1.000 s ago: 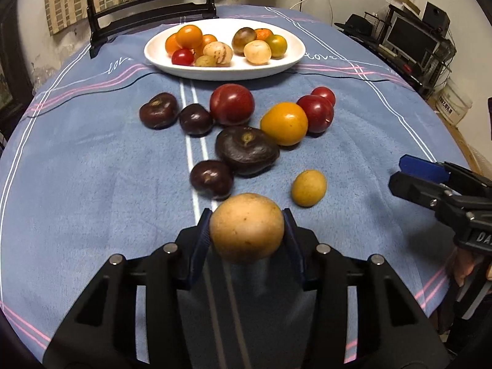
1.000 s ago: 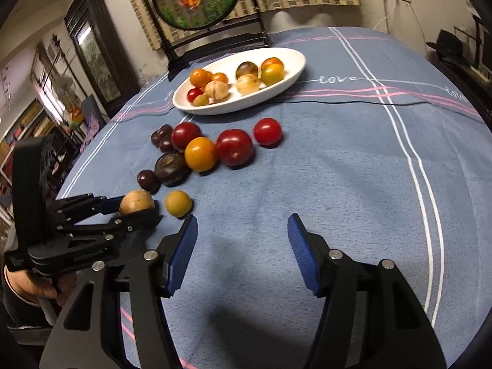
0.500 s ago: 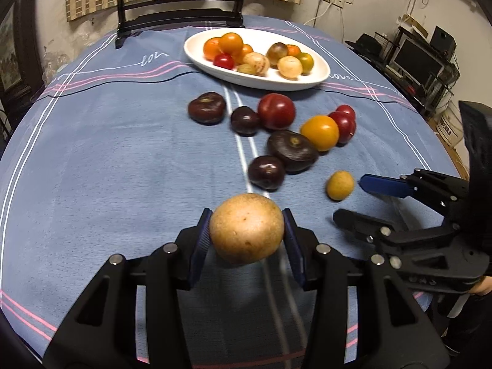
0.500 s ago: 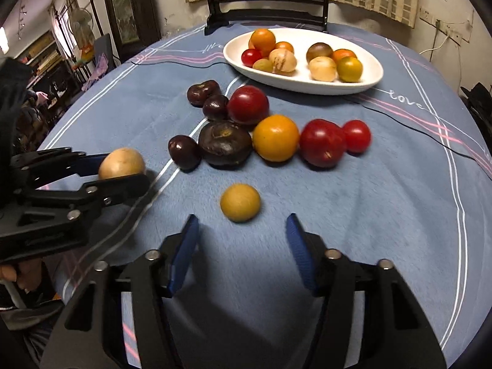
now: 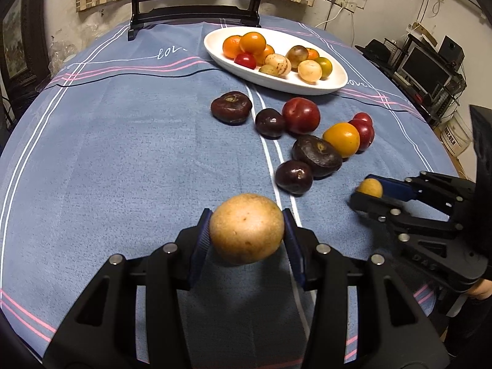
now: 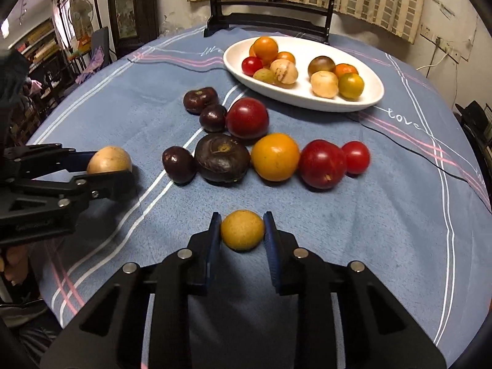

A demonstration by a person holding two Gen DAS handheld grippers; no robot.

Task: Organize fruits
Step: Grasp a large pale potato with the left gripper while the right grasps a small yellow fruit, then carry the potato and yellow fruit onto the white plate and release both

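Observation:
My left gripper [image 5: 246, 230] is shut on a large tan round fruit [image 5: 246, 227] and holds it just above the blue tablecloth; it also shows in the right wrist view [image 6: 109, 160]. My right gripper [image 6: 242, 230] is shut on a small yellow fruit [image 6: 243, 230], low at the cloth; it shows at the right of the left wrist view [image 5: 370, 187]. A white oval plate [image 6: 310, 98] at the back holds several orange, red, tan and green fruits. Between plate and grippers lie loose dark purple, red and orange fruits, such as the orange one [image 6: 274, 156].
A dark wooden stand [image 6: 270, 21] with a round panel stands behind the plate. The round table's edge [image 5: 442, 141] drops off at the right, with shelves and a monitor [image 5: 426, 70] beyond. Bare cloth lies to the left [image 5: 107, 153].
My right gripper moved forward and closed on the small yellow fruit. My left gripper, still holding the tan fruit, shifted left, so the plate and loose fruits now sit further right.

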